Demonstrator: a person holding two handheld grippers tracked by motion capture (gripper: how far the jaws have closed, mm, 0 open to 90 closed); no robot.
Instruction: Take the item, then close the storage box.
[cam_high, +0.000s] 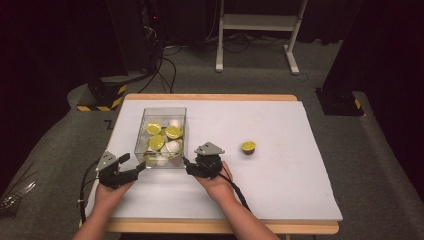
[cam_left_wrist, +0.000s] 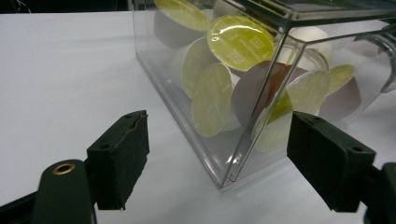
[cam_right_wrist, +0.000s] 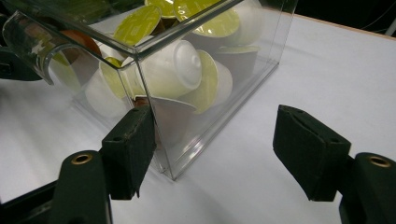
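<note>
Clear box (cam_high: 161, 136) of capsules sits on the table (cam_high: 280, 180), left of centre. Left gripper (cam_high: 141, 167) and right gripper (cam_high: 186, 163) at its 2 near corners, fingers open, nothing gripped. 1 capsule (cam_high: 248, 147) lies apart to the right

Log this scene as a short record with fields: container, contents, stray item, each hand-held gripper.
container: clear plastic box on the white table
contents: coffee capsules, green lids, piled loosely
stray item: one capsule on the table, right of the box
left hand-held gripper: open, at the box's near left corner
right hand-held gripper: open, at the box's near right corner
</note>
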